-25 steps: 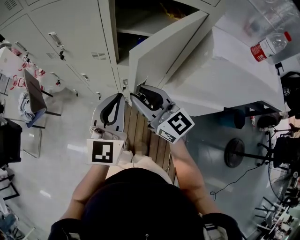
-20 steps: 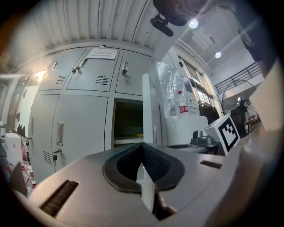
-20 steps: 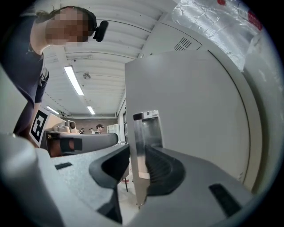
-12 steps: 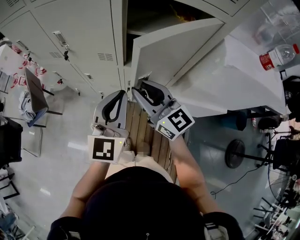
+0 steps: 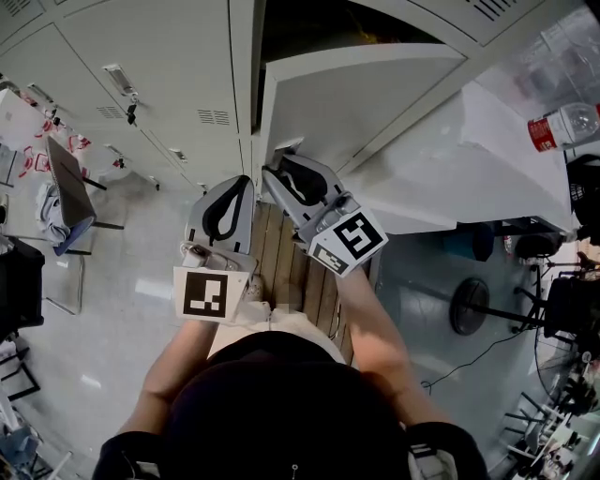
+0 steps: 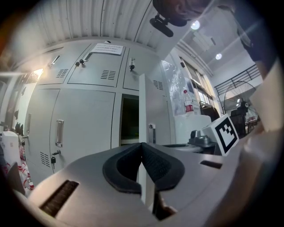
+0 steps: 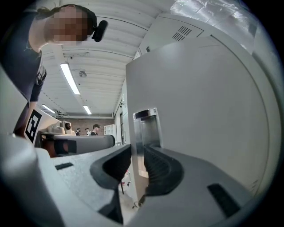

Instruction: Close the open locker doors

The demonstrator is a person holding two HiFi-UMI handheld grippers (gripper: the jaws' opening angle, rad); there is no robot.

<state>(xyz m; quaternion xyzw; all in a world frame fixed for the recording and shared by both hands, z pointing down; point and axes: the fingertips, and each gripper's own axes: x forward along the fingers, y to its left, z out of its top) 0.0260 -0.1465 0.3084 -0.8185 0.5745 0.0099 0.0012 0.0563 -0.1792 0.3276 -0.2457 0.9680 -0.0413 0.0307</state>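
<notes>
Door (image 5: 356, 94), grey, ajar (edge between closing fingers of right gripper (image 7: 136, 148); left gripper (image 6: 141, 144) clenched)

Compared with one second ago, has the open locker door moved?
Yes. The open door has swung toward shut: its free edge lies nearer the closed lockers at its left, and less of the dark inside shows.

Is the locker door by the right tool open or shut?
Open: the locker door stands swung out, dark compartment visible behind it.
</notes>
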